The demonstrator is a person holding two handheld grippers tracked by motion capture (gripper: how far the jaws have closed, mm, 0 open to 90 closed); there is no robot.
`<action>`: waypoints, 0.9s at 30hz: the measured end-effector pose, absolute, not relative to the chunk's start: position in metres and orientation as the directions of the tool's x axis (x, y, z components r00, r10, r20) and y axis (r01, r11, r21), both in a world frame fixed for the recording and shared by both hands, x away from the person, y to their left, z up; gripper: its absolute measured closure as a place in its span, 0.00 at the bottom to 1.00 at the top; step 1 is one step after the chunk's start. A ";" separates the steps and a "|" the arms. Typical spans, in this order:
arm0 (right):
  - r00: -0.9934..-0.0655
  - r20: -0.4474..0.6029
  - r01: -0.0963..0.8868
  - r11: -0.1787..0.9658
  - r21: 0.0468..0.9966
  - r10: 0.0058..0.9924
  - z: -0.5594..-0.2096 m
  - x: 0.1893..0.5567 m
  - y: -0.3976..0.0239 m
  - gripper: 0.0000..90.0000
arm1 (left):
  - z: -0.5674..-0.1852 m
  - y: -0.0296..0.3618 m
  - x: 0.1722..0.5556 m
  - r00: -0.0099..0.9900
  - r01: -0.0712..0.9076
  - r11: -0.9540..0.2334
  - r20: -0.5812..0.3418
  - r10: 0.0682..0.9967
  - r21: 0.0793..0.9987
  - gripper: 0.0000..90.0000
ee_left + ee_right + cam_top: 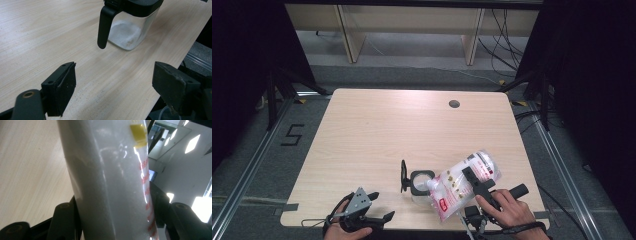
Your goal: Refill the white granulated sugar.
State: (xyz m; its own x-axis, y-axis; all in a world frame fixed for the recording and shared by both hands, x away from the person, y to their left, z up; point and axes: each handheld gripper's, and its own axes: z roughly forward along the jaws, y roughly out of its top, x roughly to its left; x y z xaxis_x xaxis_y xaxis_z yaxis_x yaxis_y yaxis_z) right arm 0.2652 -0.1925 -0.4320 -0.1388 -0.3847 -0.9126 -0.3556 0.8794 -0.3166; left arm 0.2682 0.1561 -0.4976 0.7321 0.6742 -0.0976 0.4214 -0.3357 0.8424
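R gripper (476, 186) jaws clamp the bag (464, 182), tipped over the jar (130, 30); spout may miss → spill. L gripper (115, 85) jaws wide open, jar ahead

Overhead view; two close gripper views

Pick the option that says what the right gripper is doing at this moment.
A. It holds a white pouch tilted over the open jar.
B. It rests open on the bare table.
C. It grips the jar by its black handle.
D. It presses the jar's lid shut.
A: the right gripper is clamped on the white pouch, whose lower end tips toward the open top of the clear jar, where some white powder already lies.
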 end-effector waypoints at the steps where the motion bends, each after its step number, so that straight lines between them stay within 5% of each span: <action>1: -0.142 -0.914 -0.355 0.882 -0.310 -0.379 -0.433 0.265 -0.192 0.53 | -0.498 0.156 0.268 0.732 0.421 -0.336 -0.097 0.674 0.842 0.21; 27: -0.154 -0.914 -0.370 0.880 -0.298 -0.374 -0.433 0.265 -0.193 0.53 | -0.498 0.156 0.268 0.736 0.420 -0.340 -0.096 0.671 0.842 0.21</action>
